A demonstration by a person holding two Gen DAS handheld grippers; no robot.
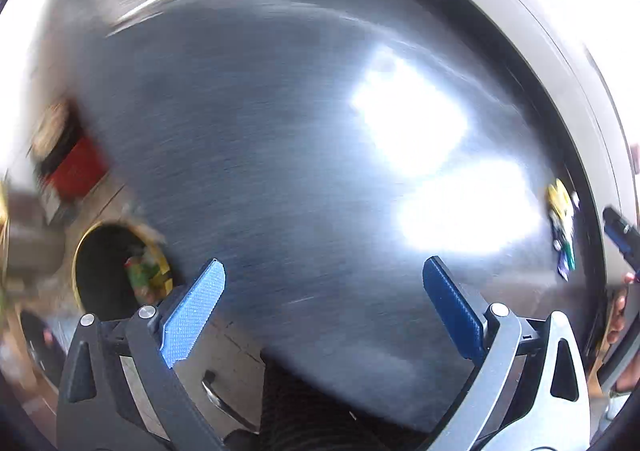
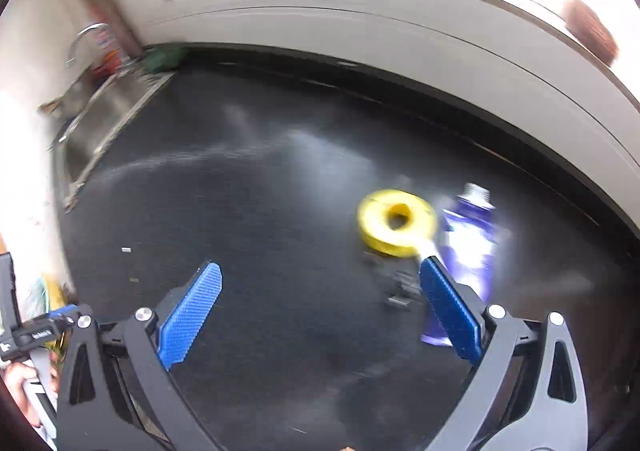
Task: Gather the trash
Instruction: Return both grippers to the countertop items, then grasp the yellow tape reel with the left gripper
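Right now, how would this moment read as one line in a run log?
left tool: open, empty | right tool: open, empty | yellow ring and blue-white bottle: on dark counter | bin: holds trash

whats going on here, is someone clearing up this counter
A person is clearing trash off a dark counter with a gripper in each hand. Right now both are empty: the left gripper and the right gripper stand open with nothing between the fingers. A yellow ring and a blue-and-white bottle still lie on the counter just ahead of the right gripper. The left view shows a bin with some trash already in it.
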